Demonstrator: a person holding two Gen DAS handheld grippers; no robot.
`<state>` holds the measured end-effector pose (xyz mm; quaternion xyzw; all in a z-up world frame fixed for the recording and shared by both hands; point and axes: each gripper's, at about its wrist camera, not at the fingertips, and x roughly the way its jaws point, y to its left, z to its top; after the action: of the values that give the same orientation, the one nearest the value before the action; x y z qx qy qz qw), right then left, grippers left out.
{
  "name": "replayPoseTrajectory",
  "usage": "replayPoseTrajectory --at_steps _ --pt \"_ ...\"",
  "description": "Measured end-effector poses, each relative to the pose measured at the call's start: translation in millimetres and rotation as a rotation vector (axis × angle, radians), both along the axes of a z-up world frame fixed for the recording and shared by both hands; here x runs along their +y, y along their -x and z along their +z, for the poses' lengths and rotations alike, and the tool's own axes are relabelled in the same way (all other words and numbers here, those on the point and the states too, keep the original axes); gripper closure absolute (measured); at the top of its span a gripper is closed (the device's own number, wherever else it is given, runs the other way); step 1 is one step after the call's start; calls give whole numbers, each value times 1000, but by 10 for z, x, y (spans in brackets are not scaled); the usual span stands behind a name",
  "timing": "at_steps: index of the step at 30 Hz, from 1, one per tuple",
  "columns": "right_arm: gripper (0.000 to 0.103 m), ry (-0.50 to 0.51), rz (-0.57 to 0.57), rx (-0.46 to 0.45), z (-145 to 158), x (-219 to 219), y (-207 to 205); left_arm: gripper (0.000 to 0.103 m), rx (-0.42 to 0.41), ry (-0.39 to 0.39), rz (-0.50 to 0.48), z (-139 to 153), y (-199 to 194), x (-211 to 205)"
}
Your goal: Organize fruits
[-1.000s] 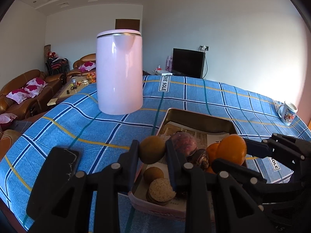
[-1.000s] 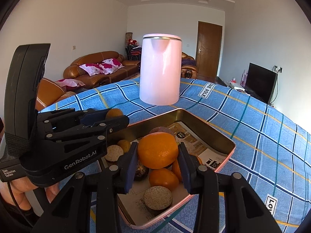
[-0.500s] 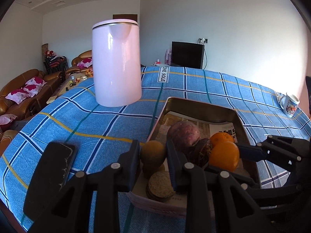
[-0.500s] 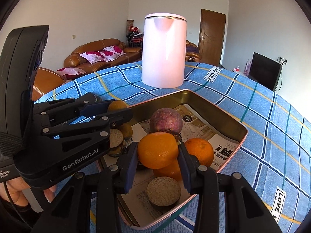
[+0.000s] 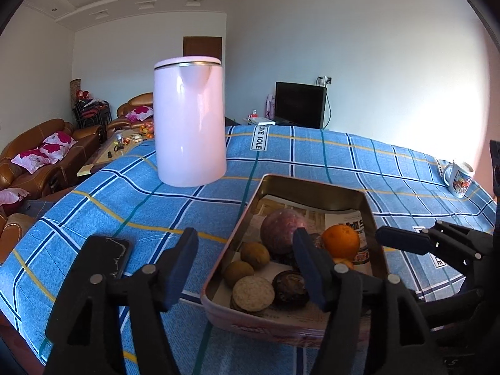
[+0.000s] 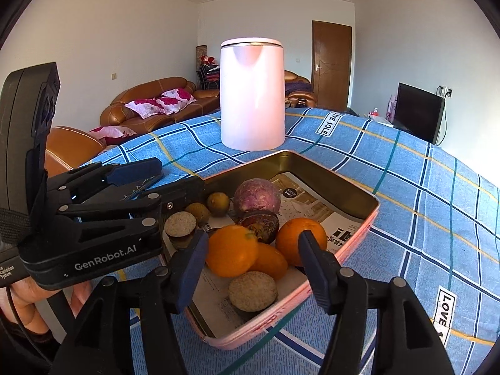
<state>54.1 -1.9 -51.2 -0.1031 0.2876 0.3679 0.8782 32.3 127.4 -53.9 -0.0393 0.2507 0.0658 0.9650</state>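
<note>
Pink kettle (image 6: 252,93) behind tray (image 6: 356,237); phone (image 5: 103,259) maybe beside.

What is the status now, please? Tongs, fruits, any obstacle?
Left tongs open, empty. Right tongs open, empty, over tray's near end. Fruits in tray, oranges nearest. Kettle stands beyond tray, not in the way.

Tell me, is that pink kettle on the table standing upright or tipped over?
Upright. The pink kettle stands flat on its base on the blue checked tablecloth, lid on top, just behind the tray of fruit.
</note>
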Motion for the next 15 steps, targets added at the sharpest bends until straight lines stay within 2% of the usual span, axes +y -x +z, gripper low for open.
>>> replayPoseTrajectory --at_steps 2,8,12,15 --pt "39 -7 -14 -13 26 -74 49 30 -18 4 -5 26 42 -39" --pt "37 -48 -72 -51 116 -374 170 25 -50 -9 -4 83 116 -140" --pt "28 -82 -123 -81 176 -590 262 13 -58 -11 -11 88 145 -217" --pt "28 -96 -143 -97 204 -711 322 13 -62 -18 -16 97 160 -283"
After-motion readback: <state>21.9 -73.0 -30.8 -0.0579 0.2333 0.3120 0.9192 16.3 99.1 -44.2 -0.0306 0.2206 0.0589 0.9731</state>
